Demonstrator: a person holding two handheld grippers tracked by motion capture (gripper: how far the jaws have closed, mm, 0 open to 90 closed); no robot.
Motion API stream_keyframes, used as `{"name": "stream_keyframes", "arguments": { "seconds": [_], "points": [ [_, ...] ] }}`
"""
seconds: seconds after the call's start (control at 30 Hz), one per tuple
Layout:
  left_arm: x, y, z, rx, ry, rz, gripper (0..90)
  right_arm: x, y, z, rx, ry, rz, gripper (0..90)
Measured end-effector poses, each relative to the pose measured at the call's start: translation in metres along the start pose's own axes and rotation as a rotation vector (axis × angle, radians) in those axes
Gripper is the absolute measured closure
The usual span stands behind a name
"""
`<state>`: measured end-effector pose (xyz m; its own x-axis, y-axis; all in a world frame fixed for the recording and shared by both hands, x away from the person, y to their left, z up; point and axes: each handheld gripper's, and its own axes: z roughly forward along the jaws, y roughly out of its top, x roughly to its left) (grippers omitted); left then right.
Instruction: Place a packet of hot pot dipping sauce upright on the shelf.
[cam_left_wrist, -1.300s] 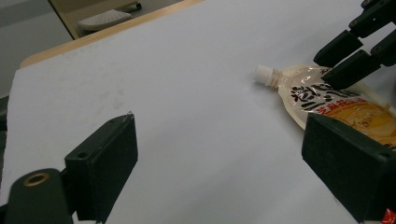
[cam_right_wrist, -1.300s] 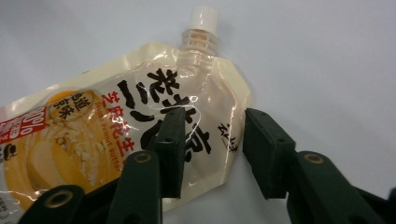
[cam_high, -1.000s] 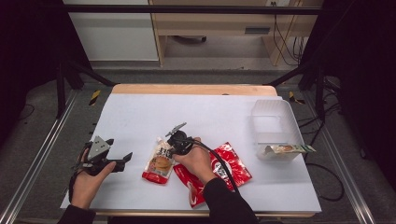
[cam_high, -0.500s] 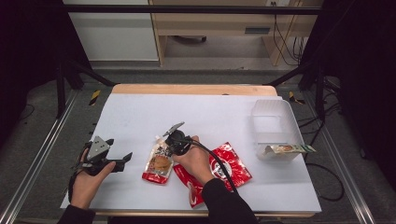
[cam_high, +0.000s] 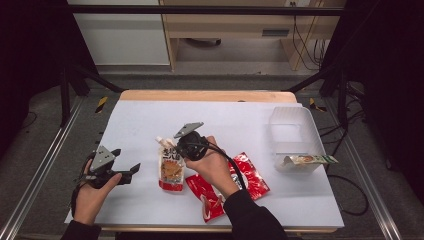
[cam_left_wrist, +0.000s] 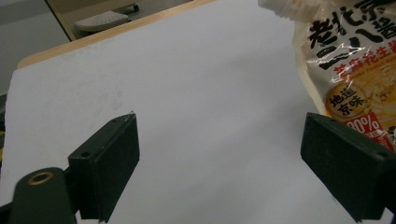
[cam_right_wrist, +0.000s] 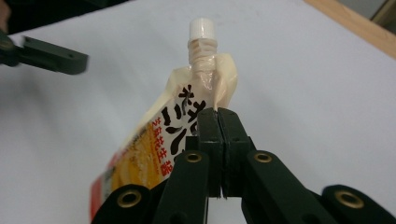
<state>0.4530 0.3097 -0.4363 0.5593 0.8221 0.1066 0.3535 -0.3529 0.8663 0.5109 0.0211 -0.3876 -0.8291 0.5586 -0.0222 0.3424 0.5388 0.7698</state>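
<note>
A cream sauce pouch (cam_high: 171, 170) with a white screw cap and a red base lies on the white table (cam_high: 150, 115), left of centre. My right gripper (cam_high: 176, 152) sits at the pouch's upper right. In the right gripper view its jaws are pressed together on the pouch (cam_right_wrist: 187, 107) just below the spout, so the right gripper (cam_right_wrist: 218, 116) is shut on it. At the table's left my left gripper (cam_high: 125, 161) is held open, nothing between its jaws. In the left gripper view the left gripper (cam_left_wrist: 219, 172) stands wide, with the pouch (cam_left_wrist: 355, 70) beyond its right jaw.
Two red snack packets (cam_high: 250, 175) lie under and right of the right forearm. A clear plastic bin (cam_high: 292, 125) stands at the right, with a green-and-white packet (cam_high: 307, 160) across its front edge. The wooden table edge (cam_high: 205, 95) runs along the back.
The right gripper has shifted very slightly at the top of the pouch. The left gripper and the pouch stay where they were.
</note>
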Motion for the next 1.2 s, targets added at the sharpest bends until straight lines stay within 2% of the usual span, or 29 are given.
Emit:
{"name": "stream_keyframes", "arguments": {
  "seconds": [0.1, 0.17, 0.3, 0.43, 0.63, 0.83, 0.9, 1.0, 1.07, 1.2],
  "points": [
    [0.0, 0.0, 0.0, -0.002, -0.009, -0.003, 11.9, 0.005, 0.007, -0.008, -0.034, 0.046, -0.021, 90.0],
    [0.001, 0.0, -0.001, -0.006, -0.013, -0.007, 12.3, 0.008, 0.013, -0.011, -0.032, 0.048, -0.048, 90.0],
    [0.001, 0.0, -0.003, -0.02, -0.027, -0.023, 12.4, 0.008, 0.021, -0.017, -0.041, 0.057, -0.066, 90.0],
    [0.0, 0.003, -0.003, -0.031, -0.042, -0.024, 12.9, 0.004, 0.028, -0.028, -0.065, 0.055, -0.086, 90.0],
    [-0.009, 0.012, -0.007, -0.057, -0.087, -0.012, 12.8, -0.012, 0.036, -0.052, -0.098, 0.039, -0.081, 90.0],
    [-0.025, 0.03, -0.01, -0.063, -0.176, 0.023, 11.9, -0.021, 0.03, -0.077, -0.095, 0.038, -0.096, 90.0],
    [-0.029, 0.035, -0.008, -0.051, -0.213, 0.023, 11.4, -0.023, 0.026, -0.084, -0.094, 0.039, -0.099, 90.0],
    [-0.039, 0.045, -0.006, -0.036, -0.245, 0.066, 10.9, -0.026, 0.018, -0.093, -0.088, 0.037, -0.108, 90.0],
    [-0.043, 0.052, -0.004, -0.032, -0.274, 0.063, 10.9, -0.028, 0.013, -0.097, -0.085, 0.035, -0.108, 90.0],
    [-0.056, 0.072, 0.001, 0.004, -0.29, 0.152, 11.4, -0.03, 0.005, -0.104, -0.077, 0.033, -0.11, 90.0]
  ]
}}
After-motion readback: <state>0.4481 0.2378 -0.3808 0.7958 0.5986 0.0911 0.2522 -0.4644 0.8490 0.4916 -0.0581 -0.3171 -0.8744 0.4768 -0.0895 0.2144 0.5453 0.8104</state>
